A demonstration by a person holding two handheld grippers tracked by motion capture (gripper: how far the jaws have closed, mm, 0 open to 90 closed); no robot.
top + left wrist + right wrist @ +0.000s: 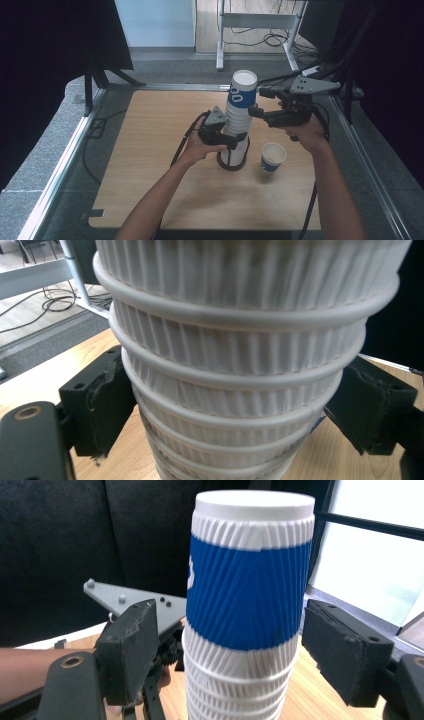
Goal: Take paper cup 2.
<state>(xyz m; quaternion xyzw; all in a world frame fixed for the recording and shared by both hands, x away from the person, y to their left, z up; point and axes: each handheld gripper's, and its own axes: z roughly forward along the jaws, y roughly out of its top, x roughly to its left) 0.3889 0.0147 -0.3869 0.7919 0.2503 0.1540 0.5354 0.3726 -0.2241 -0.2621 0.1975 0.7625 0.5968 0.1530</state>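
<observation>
Wooden and pale, the table (150, 165) carries a tall stack of cups (237, 120), upside down, near its middle, and the high view gives what the other two cannot: a single cup (273, 157) that stands upright just to the right of the stack, apart from it, and a wide bare area of board toward the near and left edges. From above, the left gripper (222, 135) meets the lower part of the stack, while the right gripper (256, 111) reaches from the right at the height of the blue band, its jaw tip just beside the stack; the far edge of the table is near behind it. In the left gripper view the ribbed white rims of the stack (240, 390) fill the space between the two black jaws, and the left pad (107, 400) presses on the side, so this gripper (230, 410) is closed on the stack. In the right gripper view the top cup (247, 590) with its blue sleeve stands between the jaws of the right gripper (240, 650), which are open wide; a small gap shows on each side and neither pad touches it. The grey plate (125, 602) of the other gripper shows behind the left jaw.
</observation>
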